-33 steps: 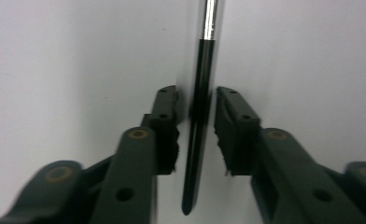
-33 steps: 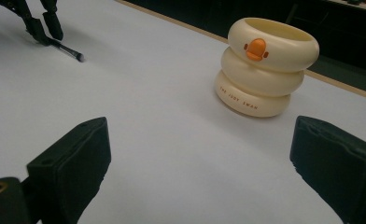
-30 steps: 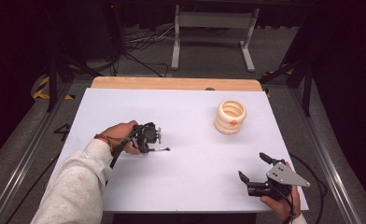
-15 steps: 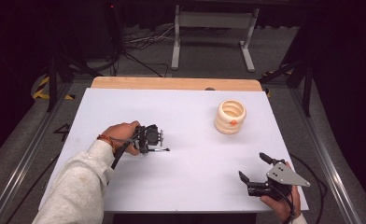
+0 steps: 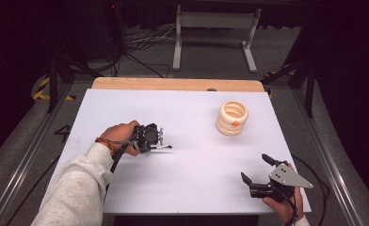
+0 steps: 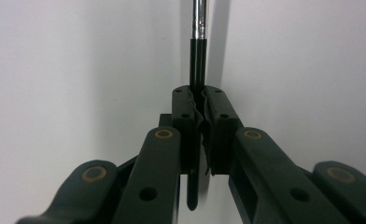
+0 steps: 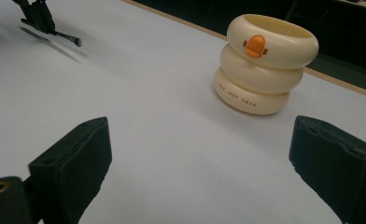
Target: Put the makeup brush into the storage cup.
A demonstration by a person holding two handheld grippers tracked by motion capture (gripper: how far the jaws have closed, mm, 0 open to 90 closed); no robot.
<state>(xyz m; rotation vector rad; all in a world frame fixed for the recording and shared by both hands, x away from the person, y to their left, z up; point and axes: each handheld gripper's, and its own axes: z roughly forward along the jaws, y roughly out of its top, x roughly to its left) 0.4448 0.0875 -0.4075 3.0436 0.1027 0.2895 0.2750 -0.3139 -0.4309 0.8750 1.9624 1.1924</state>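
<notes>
High view: the left gripper (image 5: pixel 160 140) pinches a thin pen (image 5: pixel 165 147) mid-surface (image 5: pixel 192 113), with bare room all round; the cream holder (image 5: pixel 232 117) stands near the far right edge.

Left gripper view: fingers (image 6: pixel 186 112) clamp the pen.

Right gripper view: the right gripper's (image 7: pixel 200 154) fingers are spread wide, well apart from the holder.

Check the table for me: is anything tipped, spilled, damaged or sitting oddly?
Nothing stands out. The cream ringed holder with the orange duck bill stands upright and intact on the white table. The left hand-held gripper is shut on a thin black and silver pen; the right hand-held gripper is open.
</notes>
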